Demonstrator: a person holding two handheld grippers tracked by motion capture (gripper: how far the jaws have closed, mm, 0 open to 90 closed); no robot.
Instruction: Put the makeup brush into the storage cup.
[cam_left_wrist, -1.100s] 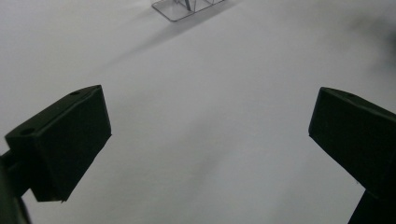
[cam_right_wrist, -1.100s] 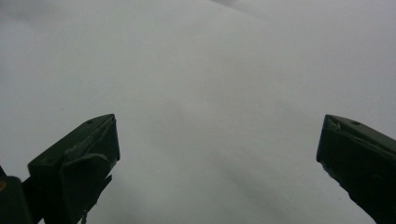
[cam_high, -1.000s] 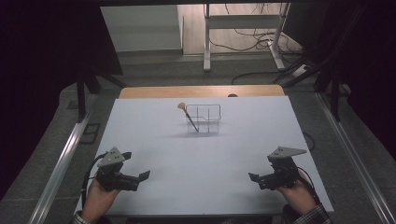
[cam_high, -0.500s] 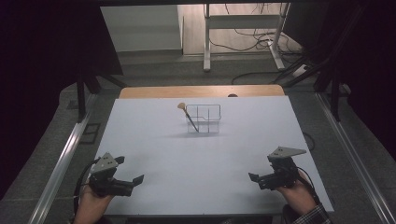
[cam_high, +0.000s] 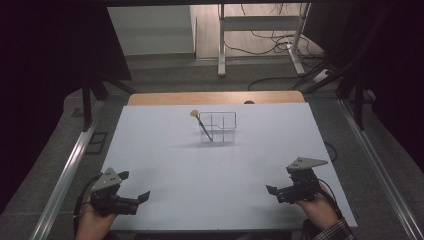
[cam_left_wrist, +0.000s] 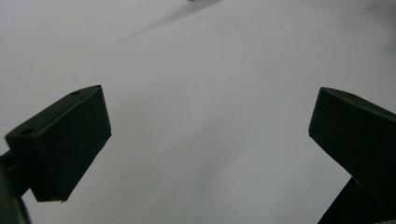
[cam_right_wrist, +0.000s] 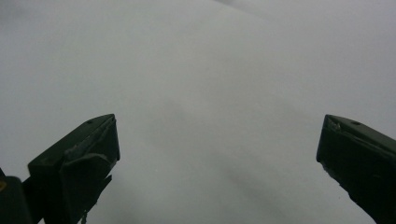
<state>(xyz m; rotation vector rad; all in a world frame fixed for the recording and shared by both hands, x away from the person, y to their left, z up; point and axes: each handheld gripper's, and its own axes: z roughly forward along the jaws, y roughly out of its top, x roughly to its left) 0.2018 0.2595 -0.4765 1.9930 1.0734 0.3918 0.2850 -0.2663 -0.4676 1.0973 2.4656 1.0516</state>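
Item: clear organiser tray (cam_high: 218, 127) w/ brush (cam_high: 201, 125) leaning in it, desk's far-centre. L gripper (cam_high: 131, 197) near-left corner, R gripper (cam_high: 274, 191) near-right edge; both jaws wide, empty. Step: pre-reach, I judge. Next: long reach fwd to brush handle.

My left gripper (cam_high: 134, 199) and right gripper (cam_high: 274, 191) rest at the white tabletop's (cam_high: 165, 150) near corners, well apart from the wire basket (cam_high: 218, 127) holding a brush (cam_high: 200, 123).

Black left gripper (cam_high: 134, 191) and right gripper (cam_high: 274, 191), each topped by grey three-cornered plate, trailing black cable; plaid cuff (cam_high: 334, 232) at right wrist.
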